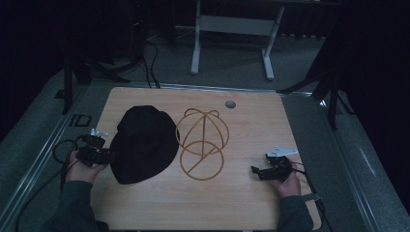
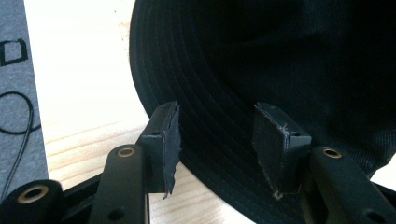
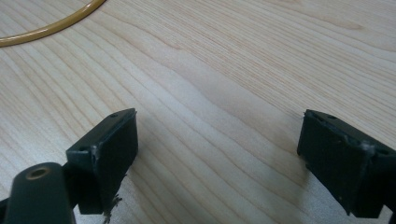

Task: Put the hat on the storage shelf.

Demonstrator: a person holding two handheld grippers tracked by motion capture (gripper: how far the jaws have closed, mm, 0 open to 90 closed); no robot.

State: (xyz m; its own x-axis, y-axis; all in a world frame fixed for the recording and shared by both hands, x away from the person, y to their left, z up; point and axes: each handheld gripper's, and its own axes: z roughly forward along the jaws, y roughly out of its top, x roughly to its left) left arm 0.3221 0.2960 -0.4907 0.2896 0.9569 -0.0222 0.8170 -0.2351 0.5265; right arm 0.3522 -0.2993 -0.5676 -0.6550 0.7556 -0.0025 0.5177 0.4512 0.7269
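Both spread: left hand-held gripper (image 2: 217,140) straddles hat (image 2: 280,70) brim; right hand-held gripper (image 3: 219,158) empty.

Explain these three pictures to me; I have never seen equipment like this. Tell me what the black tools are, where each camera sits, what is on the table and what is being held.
No robot arm here: a person holds a hand-operated gripper in each hand. The high view looks down on the wooden table from above the person's side. The left gripper sits by the black hat; the right gripper rests over bare wood.

The other two pictures come from cameras riding on the grippers, looking along their black jaws. In the left gripper view, the open jaws straddle the hat's stitched brim, not yet closed on it. In the right gripper view, the jaws are open over bare table, holding nothing.

Beside the hat stands a yellow wire hat stand.
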